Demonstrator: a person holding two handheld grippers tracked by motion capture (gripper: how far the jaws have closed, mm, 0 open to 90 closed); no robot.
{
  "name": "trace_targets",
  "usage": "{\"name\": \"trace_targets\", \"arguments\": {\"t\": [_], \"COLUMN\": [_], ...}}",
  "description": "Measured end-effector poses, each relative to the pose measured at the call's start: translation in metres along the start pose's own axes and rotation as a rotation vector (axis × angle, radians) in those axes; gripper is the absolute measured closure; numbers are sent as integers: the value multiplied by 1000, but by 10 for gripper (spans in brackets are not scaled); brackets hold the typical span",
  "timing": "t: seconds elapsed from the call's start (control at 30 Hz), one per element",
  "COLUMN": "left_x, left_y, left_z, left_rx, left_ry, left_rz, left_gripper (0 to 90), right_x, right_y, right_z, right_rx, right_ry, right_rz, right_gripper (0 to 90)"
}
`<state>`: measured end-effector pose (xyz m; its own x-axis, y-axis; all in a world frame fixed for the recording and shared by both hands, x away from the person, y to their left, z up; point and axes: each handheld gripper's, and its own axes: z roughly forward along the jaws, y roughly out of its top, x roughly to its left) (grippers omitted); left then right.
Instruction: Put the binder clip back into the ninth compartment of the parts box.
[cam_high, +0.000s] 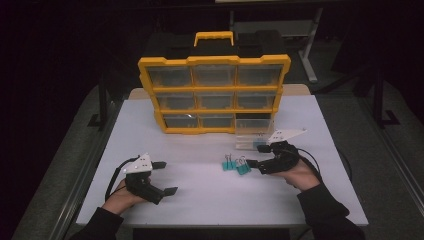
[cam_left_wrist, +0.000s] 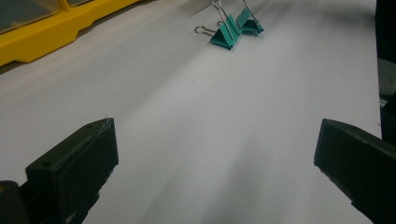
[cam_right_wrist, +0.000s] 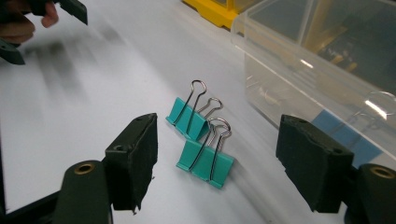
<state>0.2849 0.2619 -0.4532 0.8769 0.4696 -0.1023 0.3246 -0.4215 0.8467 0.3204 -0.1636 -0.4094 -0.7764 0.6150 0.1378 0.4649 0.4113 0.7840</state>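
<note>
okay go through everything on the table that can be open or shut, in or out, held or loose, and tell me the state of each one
Organizer: upright, eight drawers in, bottom-right slot empty.
Drawer: pulled out, on the table by the organizer, blue clips inside.
Teal clips: two, loose on the table, side by side, handles up.
Left gripper: open, holds nothing.
Right gripper: open, beside the teal clips, not gripping.

Teal binder clips (cam_right_wrist: 198, 140), yellow organizer (cam_high: 214, 95)
</note>
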Motion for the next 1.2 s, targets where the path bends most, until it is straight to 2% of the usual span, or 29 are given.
{"name": "trace_targets", "arguments": {"t": [0.23,0.57,1.03,1.2], "left_x": [0,-1,-1,-1], "left_y": [0,0,0,0], "left_z": [1,2,2,2], "left_rx": [6,7,7,7], "left_ry": [0,-2,-2,-1], "left_rz": [2,3,5,5], "left_gripper": [0,0,0,0], "right_x": [2,2,-4,-6], "right_y": [-4,-3,-5,-6], "right_z": [16,29,49,55], "right_rx": [22,18,42,52], "right_ry": [7,11,17,18], "right_rz": [2,9,19,23], "right_gripper": [298,345,444,511]}}
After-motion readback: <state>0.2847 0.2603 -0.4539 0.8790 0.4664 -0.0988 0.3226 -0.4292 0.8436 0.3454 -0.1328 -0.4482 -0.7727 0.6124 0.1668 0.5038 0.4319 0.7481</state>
